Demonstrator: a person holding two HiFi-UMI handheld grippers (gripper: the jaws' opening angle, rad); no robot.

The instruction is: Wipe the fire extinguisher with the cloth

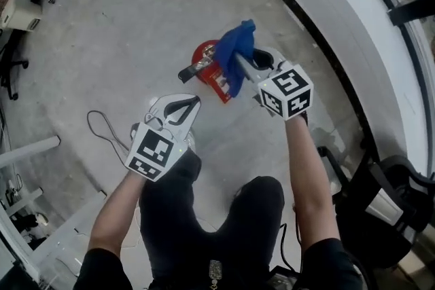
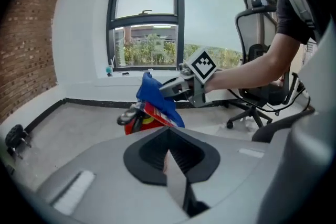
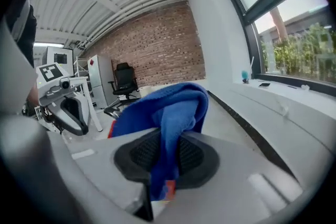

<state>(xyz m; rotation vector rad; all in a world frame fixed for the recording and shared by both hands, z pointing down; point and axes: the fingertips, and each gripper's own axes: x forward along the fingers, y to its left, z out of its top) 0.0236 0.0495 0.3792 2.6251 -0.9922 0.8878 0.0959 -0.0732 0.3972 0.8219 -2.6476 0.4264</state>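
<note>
A red fire extinguisher [image 1: 212, 75] stands on the concrete floor, its black handle [image 1: 192, 70] pointing left. A blue cloth [image 1: 236, 53] hangs over its right side, pinched in my right gripper [image 1: 239, 63], which is shut on it; in the right gripper view the cloth [image 3: 170, 128] fills the gap between the pads. My left gripper [image 1: 192, 105] is shut and empty, below and left of the extinguisher, apart from it. In the left gripper view the extinguisher [image 2: 143, 117] and cloth [image 2: 155, 94] lie straight ahead, with my right gripper [image 2: 169, 91] above them.
A black cable [image 1: 103, 132] loops on the floor at left. An office chair [image 1: 387, 207] stands at the lower right. A white ledge [image 1: 353, 30] with a black base strip curves behind the extinguisher. The person's knees [image 1: 262, 197] are below the grippers.
</note>
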